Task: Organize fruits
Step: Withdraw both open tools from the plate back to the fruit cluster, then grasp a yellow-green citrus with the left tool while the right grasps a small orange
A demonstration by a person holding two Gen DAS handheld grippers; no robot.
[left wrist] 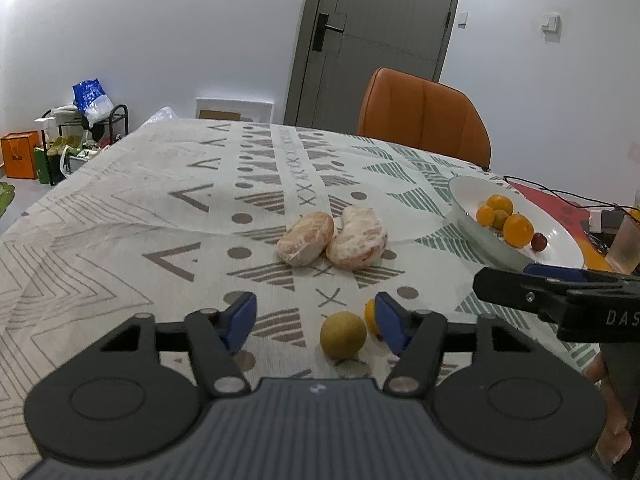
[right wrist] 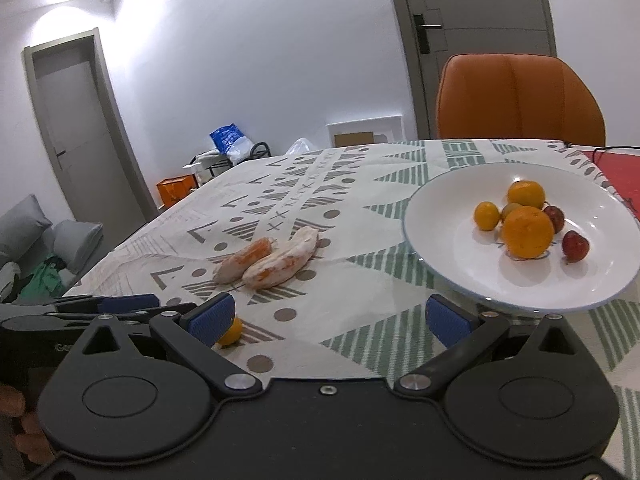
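Between the left gripper's (left wrist: 316,322) half-open jaws, a pear (left wrist: 343,335) sits untouched.
Round, yellow-green, nearer the right pad, on the surface (left wrist: 120,216); right gripper (right wrist: 330,320) wide open, empty.

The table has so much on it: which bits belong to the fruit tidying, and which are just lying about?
Part of the job: white plate of fruit, two peeled halves, yellow-green fruit, small orange, left gripper.

Just lying about: orange chair, black cable, glass.

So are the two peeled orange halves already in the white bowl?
No, the two peeled halves lie side by side on the patterned tablecloth, apart from the white bowl, which holds only whole fruits.
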